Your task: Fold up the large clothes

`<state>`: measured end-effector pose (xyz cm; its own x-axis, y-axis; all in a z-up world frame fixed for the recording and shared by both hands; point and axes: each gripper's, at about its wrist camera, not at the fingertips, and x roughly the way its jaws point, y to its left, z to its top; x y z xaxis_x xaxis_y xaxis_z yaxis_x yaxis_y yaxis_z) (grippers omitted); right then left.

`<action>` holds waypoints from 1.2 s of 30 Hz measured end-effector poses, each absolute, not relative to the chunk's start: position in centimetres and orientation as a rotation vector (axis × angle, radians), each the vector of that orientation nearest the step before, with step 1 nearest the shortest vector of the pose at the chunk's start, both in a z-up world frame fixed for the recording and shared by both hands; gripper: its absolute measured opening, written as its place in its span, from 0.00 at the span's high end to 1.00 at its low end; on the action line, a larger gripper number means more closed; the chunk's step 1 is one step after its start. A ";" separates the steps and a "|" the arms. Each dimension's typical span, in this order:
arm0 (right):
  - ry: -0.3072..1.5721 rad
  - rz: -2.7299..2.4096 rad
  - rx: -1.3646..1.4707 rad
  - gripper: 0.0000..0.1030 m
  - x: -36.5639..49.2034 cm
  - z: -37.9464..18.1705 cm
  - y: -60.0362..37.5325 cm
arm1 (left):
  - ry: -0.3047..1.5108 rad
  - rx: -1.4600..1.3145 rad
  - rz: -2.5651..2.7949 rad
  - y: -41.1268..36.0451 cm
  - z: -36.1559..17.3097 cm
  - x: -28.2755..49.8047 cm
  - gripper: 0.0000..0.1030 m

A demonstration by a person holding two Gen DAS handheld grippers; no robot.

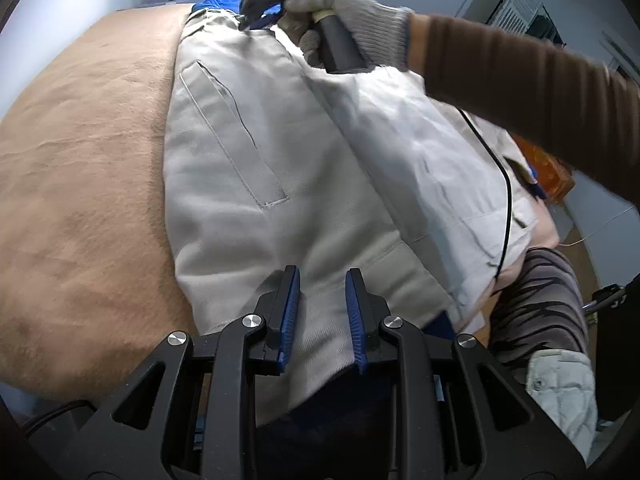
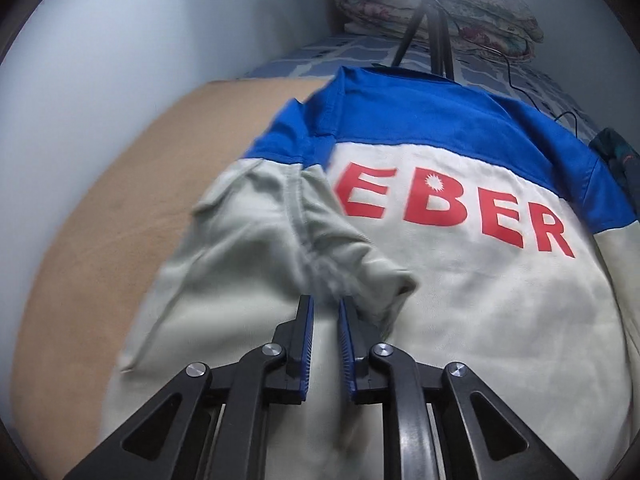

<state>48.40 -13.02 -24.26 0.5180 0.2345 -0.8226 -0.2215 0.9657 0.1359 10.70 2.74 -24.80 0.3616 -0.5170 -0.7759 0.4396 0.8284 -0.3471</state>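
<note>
L gripper point(image 1: 322, 280): blue pads part-way apart, grey cloth of the jacket point(image 1: 280, 184) lying between them at the hem; can't tell if pads actually pinch it. Just beyond, a welt pocket point(image 1: 236, 140) on the jacket panel, w/ a lighter folded layer to its right.

R gripper point(image 2: 325, 304): pads close together w/ a narrow gap, tips at the bunched cuff end of the sleeve point(image 2: 280, 232); blurred there, so can't tell if the cloth is clamped. Sleeve lies folded across the jacket back, over the first of the red letters "EBER" point(image 2: 452, 212). Blue yoke point(image 2: 440, 116) above the lettering.

Jacket lies spread on a tan blanket point(image 1: 80, 160) on the bed. In the left wrist view a gloved hand point(image 1: 348, 16) w/ brown sleeve point(image 1: 520, 92) holds the R gripper's handle at the far end of the jacket. Tripod legs point(image 2: 436, 40) and folded quilt point(image 2: 460, 4) beyond the collar.
</note>
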 end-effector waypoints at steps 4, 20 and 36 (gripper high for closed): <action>0.940 0.421 0.129 0.85 43.9 -21.3 -13.2 | 0.992 -0.131 -0.585 5.3 -22.9 9.3 0.78; 1.077 0.574 0.091 0.87 29.1 -24.9 -7.4 | 0.924 -0.239 -0.414 11.7 -19.5 7.0 0.78; 0.886 0.300 0.137 0.58 15.9 -17.9 -22.9 | 0.981 -0.114 -0.585 0.0 -22.7 9.7 0.78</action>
